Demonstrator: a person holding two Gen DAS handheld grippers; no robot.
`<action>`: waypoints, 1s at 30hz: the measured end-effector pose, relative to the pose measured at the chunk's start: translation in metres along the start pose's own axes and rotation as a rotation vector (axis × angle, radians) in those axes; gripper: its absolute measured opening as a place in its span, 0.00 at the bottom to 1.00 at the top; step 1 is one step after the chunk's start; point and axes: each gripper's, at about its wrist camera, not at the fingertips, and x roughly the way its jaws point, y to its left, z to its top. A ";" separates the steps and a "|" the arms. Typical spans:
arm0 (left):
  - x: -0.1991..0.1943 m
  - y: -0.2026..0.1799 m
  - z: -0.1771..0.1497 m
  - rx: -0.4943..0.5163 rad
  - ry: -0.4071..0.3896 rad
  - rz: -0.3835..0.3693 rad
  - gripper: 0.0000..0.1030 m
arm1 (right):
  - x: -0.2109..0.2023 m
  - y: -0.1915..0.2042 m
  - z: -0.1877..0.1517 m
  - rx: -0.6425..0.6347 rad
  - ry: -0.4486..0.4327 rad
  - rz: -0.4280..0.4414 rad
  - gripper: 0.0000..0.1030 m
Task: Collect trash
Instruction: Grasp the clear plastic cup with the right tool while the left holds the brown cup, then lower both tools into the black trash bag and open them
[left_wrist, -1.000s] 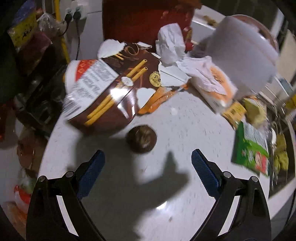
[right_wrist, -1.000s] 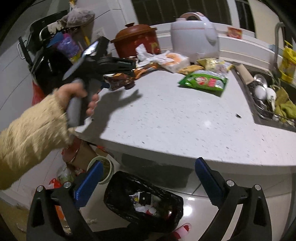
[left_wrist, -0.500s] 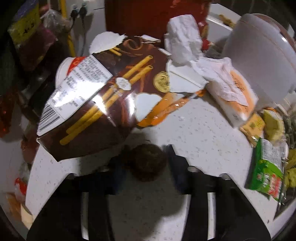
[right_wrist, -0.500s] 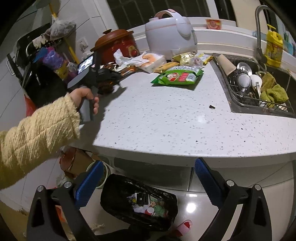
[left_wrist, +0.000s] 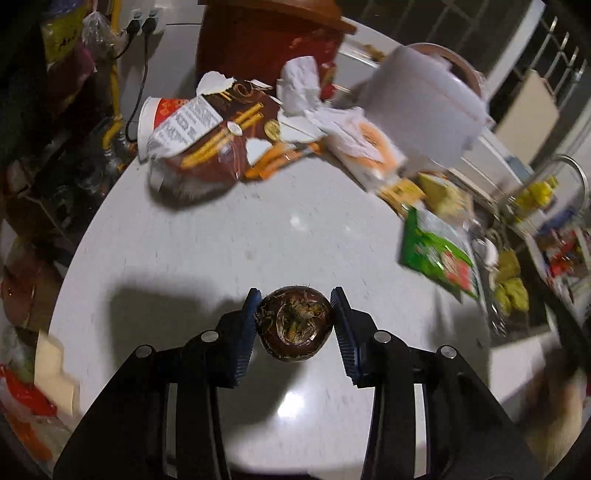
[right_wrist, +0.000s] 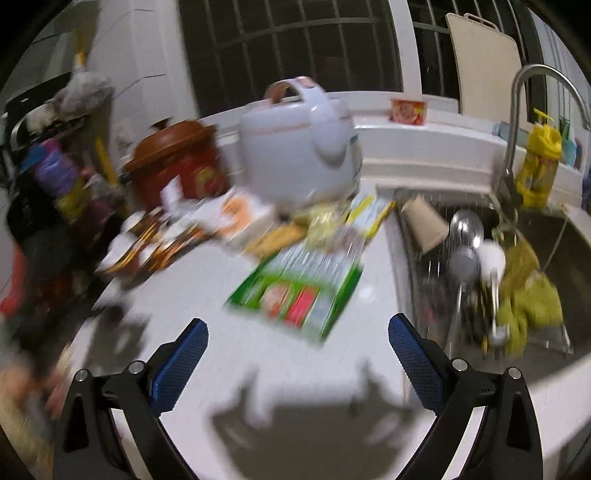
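My left gripper (left_wrist: 295, 317) is shut on a dark brown round fruit husk (left_wrist: 294, 325) and holds it above the white counter (left_wrist: 207, 258). A brown snack bag (left_wrist: 210, 147), crumpled white paper (left_wrist: 301, 86) and a green packet (left_wrist: 436, 254) lie further back on the counter. My right gripper (right_wrist: 297, 354) is open and empty above the counter, facing the green packet (right_wrist: 295, 291). The right wrist view is blurred.
A red clay pot (left_wrist: 266, 40) and a white rice cooker (right_wrist: 299, 147) stand at the back. A sink (right_wrist: 561, 343) with a dish rack, cups and yellow cloths is to the right. A tap (right_wrist: 517, 122) and yellow bottle (right_wrist: 539, 162) stand behind it.
My left gripper has closed on the brown husk and lifted it back from the snack bag. My right gripper has swung up from the bin below the counter to over the countertop.
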 end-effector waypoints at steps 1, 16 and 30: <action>-0.009 0.000 -0.007 -0.001 -0.002 -0.012 0.38 | 0.016 -0.007 0.012 0.019 0.015 -0.007 0.89; -0.050 0.019 -0.037 -0.053 -0.010 -0.004 0.38 | 0.139 -0.040 0.050 0.121 0.231 -0.009 0.45; -0.100 0.059 -0.080 0.119 0.031 -0.017 0.38 | -0.065 0.077 -0.025 -0.153 0.181 0.441 0.45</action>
